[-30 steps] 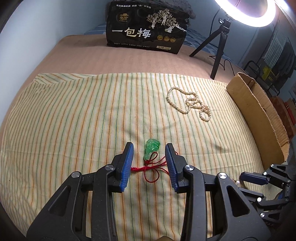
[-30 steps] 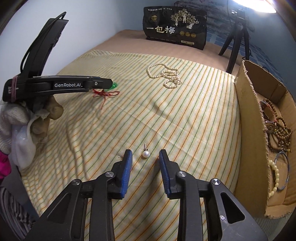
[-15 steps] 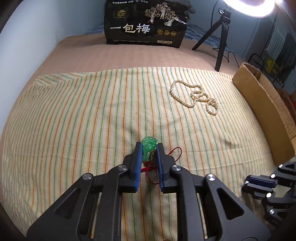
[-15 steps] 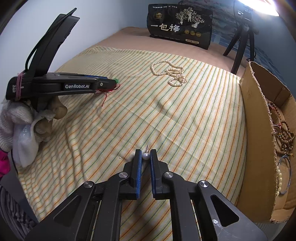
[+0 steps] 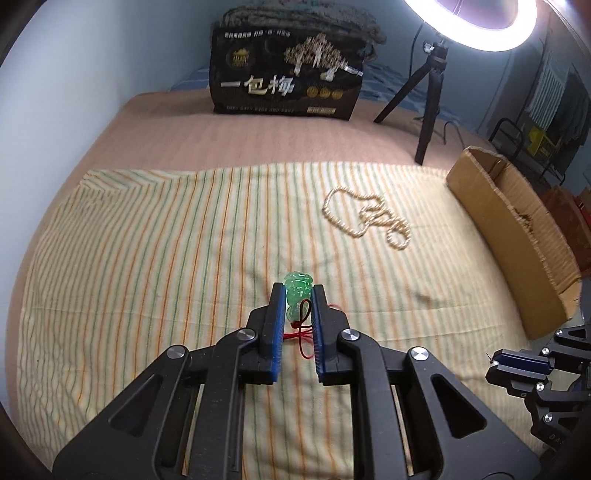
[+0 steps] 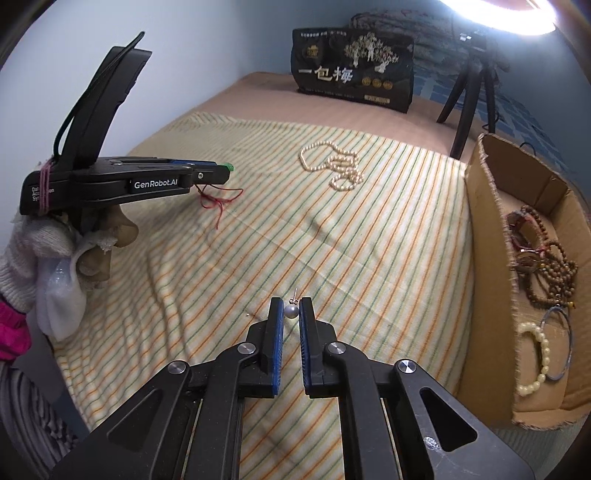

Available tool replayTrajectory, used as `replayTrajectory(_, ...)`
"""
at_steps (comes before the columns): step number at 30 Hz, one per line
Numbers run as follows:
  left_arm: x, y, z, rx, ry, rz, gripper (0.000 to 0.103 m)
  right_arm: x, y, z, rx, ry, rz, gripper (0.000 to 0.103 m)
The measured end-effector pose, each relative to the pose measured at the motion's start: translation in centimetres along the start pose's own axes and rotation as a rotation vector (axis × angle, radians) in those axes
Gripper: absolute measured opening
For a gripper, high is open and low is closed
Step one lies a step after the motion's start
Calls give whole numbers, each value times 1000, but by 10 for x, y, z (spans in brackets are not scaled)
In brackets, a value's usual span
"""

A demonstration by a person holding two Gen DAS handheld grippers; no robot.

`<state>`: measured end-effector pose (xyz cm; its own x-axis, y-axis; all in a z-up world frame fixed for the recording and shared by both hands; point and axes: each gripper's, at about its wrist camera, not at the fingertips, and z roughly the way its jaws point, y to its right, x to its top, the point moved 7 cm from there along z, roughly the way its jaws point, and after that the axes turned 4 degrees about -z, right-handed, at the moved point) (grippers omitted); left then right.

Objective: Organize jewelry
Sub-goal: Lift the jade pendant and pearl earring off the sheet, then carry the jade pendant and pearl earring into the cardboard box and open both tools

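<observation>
My left gripper is shut on a green pendant with a red cord hanging below it, held above the striped cloth. It also shows in the right wrist view, with the cord dangling. My right gripper is shut on a pearl stud earring, lifted slightly off the cloth. A pearl necklace lies on the cloth further back; it also shows in the right wrist view. A cardboard box at the right holds several bead bracelets.
A black printed bag stands at the back of the bed. A tripod with a ring light stands at the back right. The box wall borders the cloth's right edge.
Both grippers closed on their items: the left on the green pendant, the right on the pearl earring. Both then lifted them off the cloth.
</observation>
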<state>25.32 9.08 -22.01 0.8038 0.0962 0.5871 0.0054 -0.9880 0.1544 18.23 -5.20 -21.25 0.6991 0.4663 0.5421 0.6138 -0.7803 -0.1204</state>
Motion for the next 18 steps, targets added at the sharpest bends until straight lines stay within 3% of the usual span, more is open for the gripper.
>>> replayTrajectory(12, 28, 43, -60, -72, 87, 14, 12, 10, 16, -65, -10, 109, 39, 7)
replayTrajectory(18, 42, 78, -87, -123, 126, 41, 12, 5, 43, -101, -46, 158, 61, 7)
